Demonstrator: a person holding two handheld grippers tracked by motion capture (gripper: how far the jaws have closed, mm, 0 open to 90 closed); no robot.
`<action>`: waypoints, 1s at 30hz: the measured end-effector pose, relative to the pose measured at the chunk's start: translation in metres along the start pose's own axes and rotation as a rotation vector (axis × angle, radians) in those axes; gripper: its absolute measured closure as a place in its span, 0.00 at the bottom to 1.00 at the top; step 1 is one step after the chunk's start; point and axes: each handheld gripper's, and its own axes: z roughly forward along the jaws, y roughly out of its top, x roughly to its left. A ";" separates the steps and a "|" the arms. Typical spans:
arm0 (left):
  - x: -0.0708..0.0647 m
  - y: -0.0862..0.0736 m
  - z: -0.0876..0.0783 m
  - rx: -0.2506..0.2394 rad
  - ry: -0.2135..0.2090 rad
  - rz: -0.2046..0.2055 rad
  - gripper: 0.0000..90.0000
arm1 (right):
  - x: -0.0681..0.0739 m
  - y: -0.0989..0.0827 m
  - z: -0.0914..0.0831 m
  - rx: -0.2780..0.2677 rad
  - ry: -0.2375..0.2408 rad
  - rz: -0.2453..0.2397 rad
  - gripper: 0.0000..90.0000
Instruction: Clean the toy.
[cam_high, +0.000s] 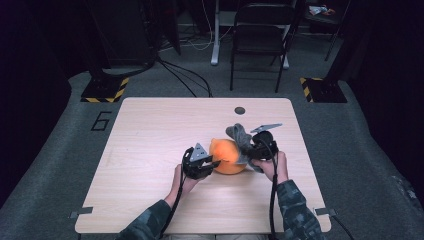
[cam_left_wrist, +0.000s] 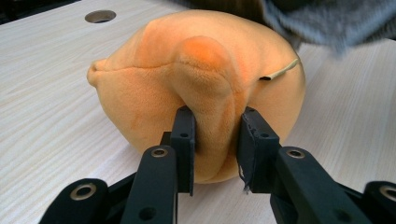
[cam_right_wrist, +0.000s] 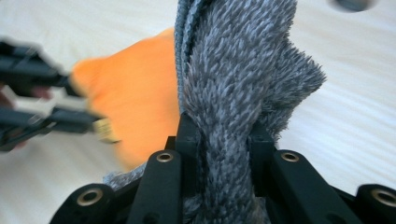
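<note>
An orange plush toy (cam_high: 227, 156) lies on the wooden table (cam_high: 150, 150), right of centre. My left gripper (cam_high: 216, 162) comes at it from the left and is shut on a raised fold of the orange plush (cam_left_wrist: 187, 79), which bulges between the left gripper's (cam_left_wrist: 217, 140) two jaws. My right gripper (cam_high: 248, 150) sits just right of the toy and is shut on a grey fuzzy cloth (cam_high: 239, 133). That grey cloth (cam_right_wrist: 238, 70) rises between the right gripper's (cam_right_wrist: 224, 140) jaws, and the orange toy (cam_right_wrist: 140, 102) lies directly behind it, at the left. The grey cloth (cam_left_wrist: 327, 21) hangs over the toy's far top.
A round hole (cam_high: 239, 110) is cut in the table near its far edge. Beyond the table stand a black folding chair (cam_high: 260, 35) and two stand bases with yellow-black tape (cam_high: 105, 89) (cam_high: 320, 89). Bare tabletop spreads to the left.
</note>
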 end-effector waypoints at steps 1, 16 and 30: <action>0.000 0.000 0.001 -0.007 0.008 0.002 0.78 | 0.004 -0.001 0.005 0.012 0.006 0.005 0.81; -0.015 -0.002 0.005 0.040 0.075 0.079 0.35 | 0.004 -0.007 0.020 0.000 -0.024 0.021 0.81; -0.016 -0.004 0.008 0.029 0.136 0.043 0.77 | 0.004 -0.004 0.011 -0.059 -0.036 0.015 0.80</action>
